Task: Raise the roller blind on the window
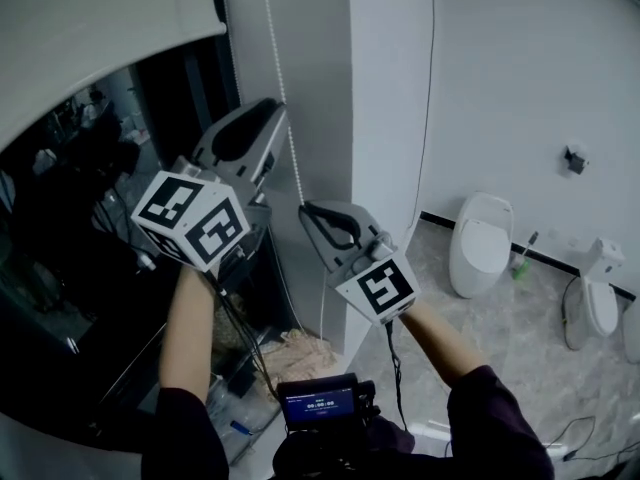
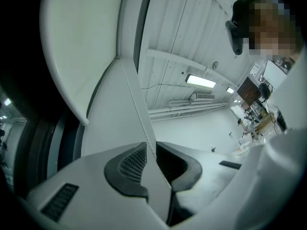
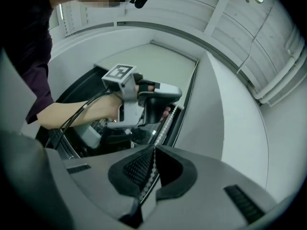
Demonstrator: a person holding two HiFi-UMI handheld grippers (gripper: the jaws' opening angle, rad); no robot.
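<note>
Gripping the bead chain, there was the right gripper, low on the cord and just beside the white wall column. Its own view showed the two dark pads pinched together with the beads caught between them. Above it, the left gripper sat higher on the same chain, tips tilted upward. In its view the jaws stood slightly apart, and the chain ran through the narrow gap along one pad, not squeezed. Each gripper carried its marker cube, the left cube nearer the camera, the right cube lower and to the right. And the blind? Its pale bottom edge hung across the upper left corner of the head view, with the dark window glass bare below it. The chain dropped from above along the edge of the window, passing both grippers. Off to the right, well apart from the action, a white toilet stood against the far wall on a marbled floor. A small screen glowed at the bottom of the head view.
</note>
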